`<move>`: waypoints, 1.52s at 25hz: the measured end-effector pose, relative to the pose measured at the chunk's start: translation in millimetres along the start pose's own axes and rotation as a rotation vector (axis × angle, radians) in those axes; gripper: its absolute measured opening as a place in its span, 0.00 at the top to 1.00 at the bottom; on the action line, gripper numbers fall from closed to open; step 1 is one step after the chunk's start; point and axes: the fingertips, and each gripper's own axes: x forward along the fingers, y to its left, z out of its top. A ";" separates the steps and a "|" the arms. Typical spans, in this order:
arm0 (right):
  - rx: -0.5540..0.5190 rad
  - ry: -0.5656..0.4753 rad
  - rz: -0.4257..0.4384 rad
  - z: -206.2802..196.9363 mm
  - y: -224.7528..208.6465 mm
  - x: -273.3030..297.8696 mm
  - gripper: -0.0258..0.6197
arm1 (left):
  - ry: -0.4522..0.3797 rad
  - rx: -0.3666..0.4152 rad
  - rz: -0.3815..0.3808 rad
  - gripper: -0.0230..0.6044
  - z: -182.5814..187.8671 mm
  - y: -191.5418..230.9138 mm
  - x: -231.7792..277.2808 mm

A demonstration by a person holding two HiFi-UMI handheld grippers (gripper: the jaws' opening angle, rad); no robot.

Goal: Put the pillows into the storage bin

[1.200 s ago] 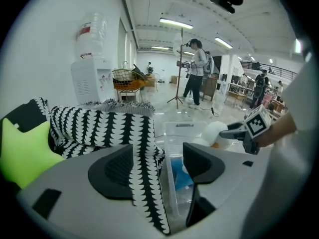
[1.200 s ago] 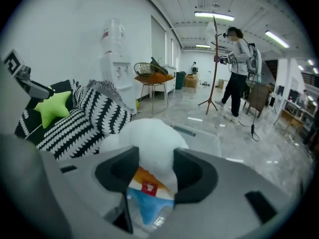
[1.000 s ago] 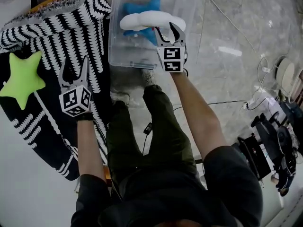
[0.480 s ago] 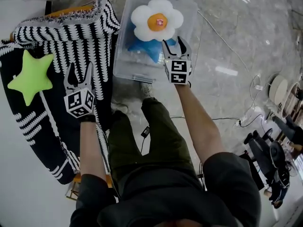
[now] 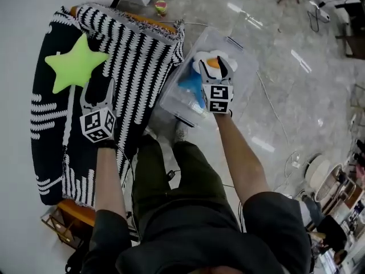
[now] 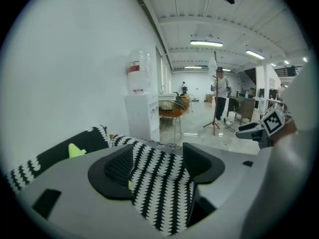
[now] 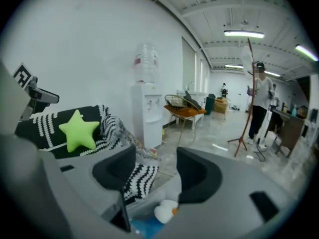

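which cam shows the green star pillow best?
Head view: the whole green star pillow lies unobstructed on the striped blanket. Right gripper view shows it whole too, smaller, off to the side. Left gripper view catches only a green tip.

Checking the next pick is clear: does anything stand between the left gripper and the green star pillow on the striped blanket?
Nothing visible does. The left gripper, jaws apart and empty, hangs over the striped blanket; the green star pillow lies uncovered on it just beyond the tips, with only blanket between.
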 end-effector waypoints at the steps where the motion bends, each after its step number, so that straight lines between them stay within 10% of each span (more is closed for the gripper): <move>1: -0.028 -0.021 0.038 20.7 18.8 6.3 0.58 | -0.015 -0.017 0.039 0.46 4.3 18.5 -13.1; 8: -0.174 -0.134 0.324 116.3 198.5 19.3 0.58 | -0.056 -0.150 0.275 0.46 -18.3 148.4 -101.9; 15: -0.251 -0.134 0.516 122.7 329.1 15.8 0.58 | -0.033 -0.267 0.363 0.46 -72.9 206.4 -131.5; 38: -0.248 0.049 0.523 136.2 410.2 182.9 0.58 | 0.144 -0.316 0.296 0.45 -104.8 397.3 104.4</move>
